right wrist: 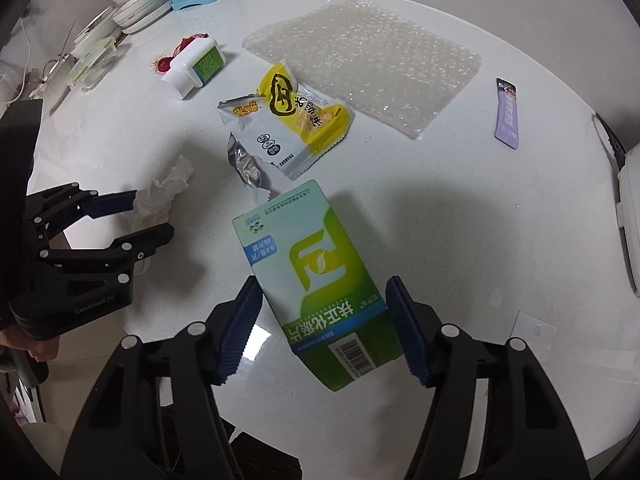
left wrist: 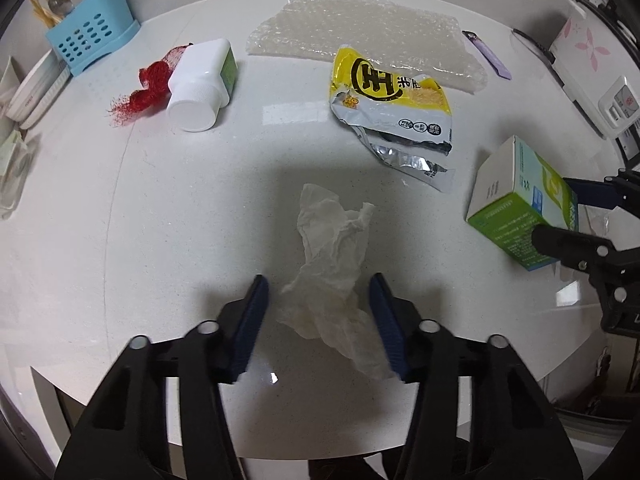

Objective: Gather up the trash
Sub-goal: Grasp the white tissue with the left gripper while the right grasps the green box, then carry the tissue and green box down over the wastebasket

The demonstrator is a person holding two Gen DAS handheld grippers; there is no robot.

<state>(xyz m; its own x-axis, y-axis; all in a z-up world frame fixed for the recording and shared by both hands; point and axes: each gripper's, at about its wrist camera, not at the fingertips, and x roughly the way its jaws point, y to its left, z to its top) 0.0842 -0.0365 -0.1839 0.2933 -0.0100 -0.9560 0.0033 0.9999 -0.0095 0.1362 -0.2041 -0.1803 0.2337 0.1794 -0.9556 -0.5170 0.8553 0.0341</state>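
A crumpled white tissue [left wrist: 334, 280] lies on the white round table [left wrist: 160, 208], between the open fingers of my left gripper [left wrist: 320, 288]; the right finger touches its edge. A green and white carton [right wrist: 320, 276] lies between the open fingers of my right gripper [right wrist: 322, 292], with small gaps either side. It also shows in the left wrist view [left wrist: 520, 204]. A torn yellow snack wrapper [left wrist: 392, 108], a bubble wrap sheet [left wrist: 360, 36], a white bottle [left wrist: 200, 84], red netting [left wrist: 152, 84] and a purple sachet [right wrist: 507, 114] lie farther back.
A blue holder [left wrist: 90, 42] and stacked white dishes [left wrist: 36, 84] stand at the back left edge. A white appliance [right wrist: 630, 220] sits at the right. The left gripper [right wrist: 148, 218] appears in the right wrist view, the right gripper [left wrist: 560, 208] in the left.
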